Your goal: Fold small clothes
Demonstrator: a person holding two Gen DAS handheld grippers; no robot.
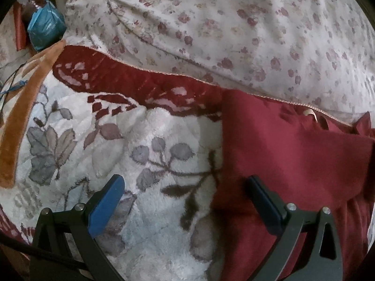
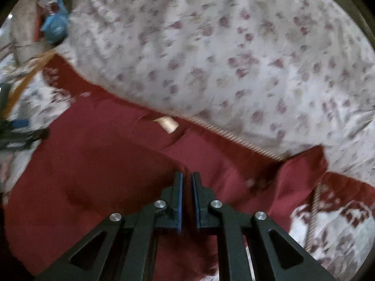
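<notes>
A dark red garment (image 1: 293,149) lies spread on a fluffy white blanket with a flower pattern (image 1: 150,140). It has a pale label (image 1: 310,113) near its top edge. My left gripper (image 1: 185,187) is open and empty, low over the garment's left edge, with one finger over the blanket and one over the red cloth. In the right wrist view the garment (image 2: 105,168) fills the lower half, its label (image 2: 167,124) at the middle. My right gripper (image 2: 187,180) is shut just above the cloth, with a thin gap between the pads; nothing shows between them.
A white sheet with red flowers (image 1: 234,23) lies bunched behind the garment. A blue plastic bag (image 1: 45,28) sits at the far left. The blanket has a red border (image 1: 131,82) and an orange band (image 1: 21,117). The right wrist view is blurred.
</notes>
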